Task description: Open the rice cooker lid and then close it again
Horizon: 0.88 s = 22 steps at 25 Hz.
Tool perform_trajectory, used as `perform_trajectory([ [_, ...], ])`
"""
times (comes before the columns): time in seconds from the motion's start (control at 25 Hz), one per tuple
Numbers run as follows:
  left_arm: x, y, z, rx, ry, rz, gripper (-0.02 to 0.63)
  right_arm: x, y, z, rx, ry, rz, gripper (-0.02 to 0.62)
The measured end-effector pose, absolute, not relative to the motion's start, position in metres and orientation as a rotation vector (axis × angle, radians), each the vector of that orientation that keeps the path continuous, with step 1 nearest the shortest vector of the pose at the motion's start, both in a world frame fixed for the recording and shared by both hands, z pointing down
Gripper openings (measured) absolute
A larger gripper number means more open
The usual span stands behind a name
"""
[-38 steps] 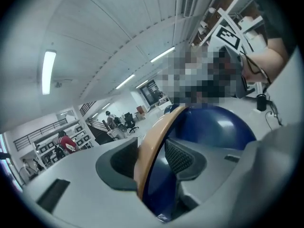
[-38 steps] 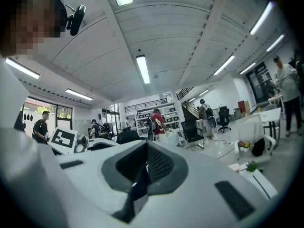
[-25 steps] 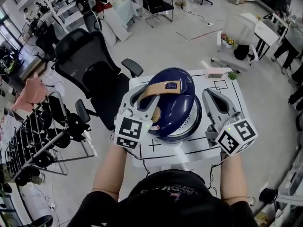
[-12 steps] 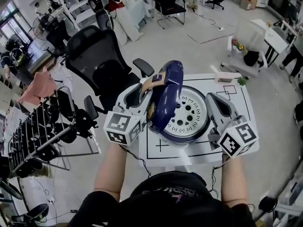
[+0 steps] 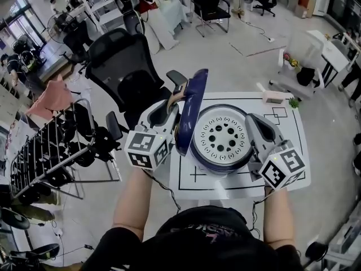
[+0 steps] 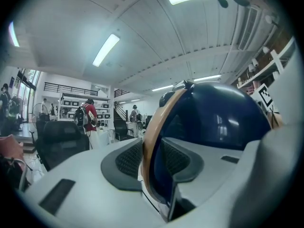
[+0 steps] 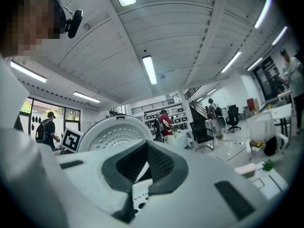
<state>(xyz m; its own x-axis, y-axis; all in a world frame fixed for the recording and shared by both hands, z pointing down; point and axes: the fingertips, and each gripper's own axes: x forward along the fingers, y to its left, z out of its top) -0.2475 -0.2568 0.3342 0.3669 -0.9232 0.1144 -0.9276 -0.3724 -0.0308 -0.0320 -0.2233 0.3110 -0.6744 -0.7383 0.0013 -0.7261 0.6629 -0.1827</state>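
Observation:
The rice cooker stands on the white table, its white holed inner plate exposed. Its dark blue lid stands upright at the cooker's left edge. My left gripper is shut on the lid's tan handle. In the left gripper view the handle runs between the pads, whose jaws have just been closing on it, with the lid's blue dome to its right. My right gripper is shut and empty beside the cooker's right side. The right gripper view shows the lid's white inner face past my right gripper.
A black office chair stands close behind the table's left side. A small pink box and a green sprig lie at the table's back right. A rack of dark items is on the floor at left.
The lid swung up from tilted over the cooker to upright, uncovering the holed plate. My left gripper moved left with the handle. My right gripper shifted slightly toward the cooker.

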Motion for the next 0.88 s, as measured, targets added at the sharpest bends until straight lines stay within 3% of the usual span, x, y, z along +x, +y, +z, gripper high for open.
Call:
perform_trajectory([
  [0.88,-0.290,-0.256,0.348,2.463,-1.776,0.171,0.098,-0.066,-0.236,0.321,-1.141,2.851,-0.299,0.002],
])
